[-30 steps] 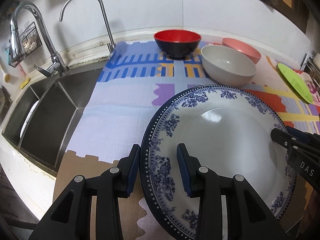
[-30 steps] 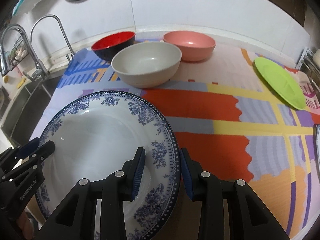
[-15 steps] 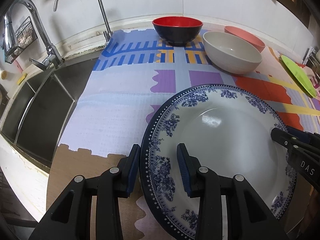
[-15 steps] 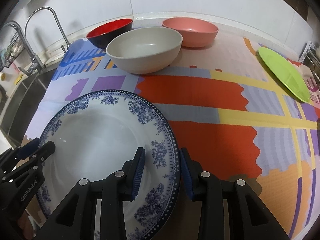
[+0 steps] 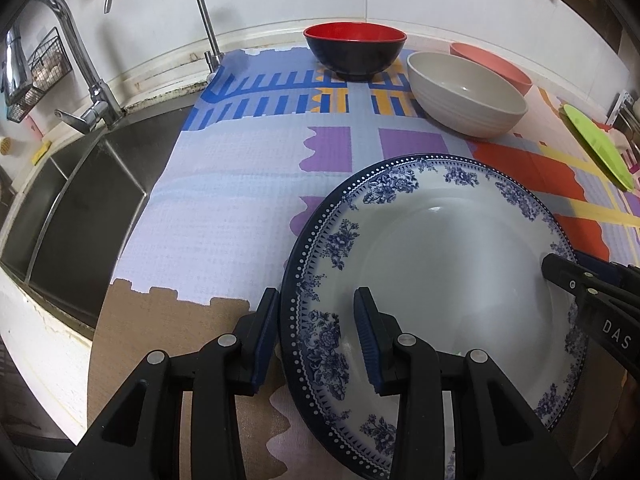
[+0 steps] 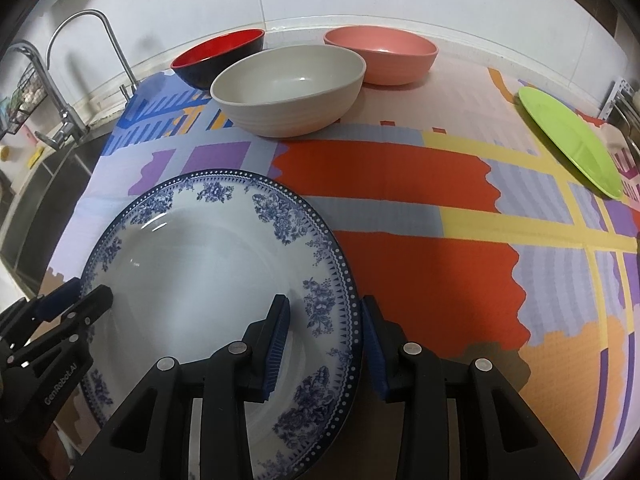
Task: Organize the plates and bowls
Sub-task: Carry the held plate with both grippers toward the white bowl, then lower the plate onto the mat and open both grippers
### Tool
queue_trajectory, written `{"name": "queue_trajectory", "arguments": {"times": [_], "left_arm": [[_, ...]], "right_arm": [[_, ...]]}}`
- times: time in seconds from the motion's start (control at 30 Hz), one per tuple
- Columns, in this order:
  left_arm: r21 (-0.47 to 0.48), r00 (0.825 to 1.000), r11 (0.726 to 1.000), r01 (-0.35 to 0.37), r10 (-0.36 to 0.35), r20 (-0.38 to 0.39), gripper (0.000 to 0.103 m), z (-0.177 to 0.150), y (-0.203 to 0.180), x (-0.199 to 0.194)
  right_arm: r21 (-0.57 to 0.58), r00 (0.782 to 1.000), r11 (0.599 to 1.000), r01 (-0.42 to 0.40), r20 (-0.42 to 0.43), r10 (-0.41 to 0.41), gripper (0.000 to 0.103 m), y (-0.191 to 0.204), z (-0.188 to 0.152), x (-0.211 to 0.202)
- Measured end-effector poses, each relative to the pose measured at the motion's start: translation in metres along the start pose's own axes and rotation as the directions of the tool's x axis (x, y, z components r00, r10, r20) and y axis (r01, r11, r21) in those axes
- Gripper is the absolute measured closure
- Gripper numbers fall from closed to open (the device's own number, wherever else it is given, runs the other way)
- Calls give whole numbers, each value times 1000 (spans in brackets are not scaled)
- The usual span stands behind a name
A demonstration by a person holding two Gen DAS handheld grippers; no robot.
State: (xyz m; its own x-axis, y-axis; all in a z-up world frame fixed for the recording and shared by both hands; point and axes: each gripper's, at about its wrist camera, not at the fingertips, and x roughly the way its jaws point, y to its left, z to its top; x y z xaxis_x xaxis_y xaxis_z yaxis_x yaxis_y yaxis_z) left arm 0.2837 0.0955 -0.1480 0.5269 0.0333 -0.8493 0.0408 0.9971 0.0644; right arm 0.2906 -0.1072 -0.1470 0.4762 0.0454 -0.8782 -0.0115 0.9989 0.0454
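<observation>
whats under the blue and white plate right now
Around the blue and white plate only the colourful mat shows. The spot directly beneath is covered by the plate. The left claw and right claw each straddle its rim.

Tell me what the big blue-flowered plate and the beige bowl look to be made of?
The blue-flowered plate looks like glazed ceramic or porcelain: glossy white face with soft glare and a crisp printed blue pattern. The beige bowl has a duller sheen and faint ridges on its outside; it could be matte stoneware or melamine.
</observation>
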Motion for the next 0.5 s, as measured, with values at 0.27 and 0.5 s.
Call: {"name": "queue_trajectory", "arguments": {"times": [0.27, 0.5], "left_arm": [[17, 998, 1000, -8, 7, 67, 45, 2, 0, -18], [47, 984, 999, 16, -24, 177, 16, 10, -7, -50]], "right_arm": [[30, 999, 999, 9, 39, -11, 60, -6, 0, -16], [91, 992, 996, 10, 125, -22, 47, -17, -6, -48]]}}
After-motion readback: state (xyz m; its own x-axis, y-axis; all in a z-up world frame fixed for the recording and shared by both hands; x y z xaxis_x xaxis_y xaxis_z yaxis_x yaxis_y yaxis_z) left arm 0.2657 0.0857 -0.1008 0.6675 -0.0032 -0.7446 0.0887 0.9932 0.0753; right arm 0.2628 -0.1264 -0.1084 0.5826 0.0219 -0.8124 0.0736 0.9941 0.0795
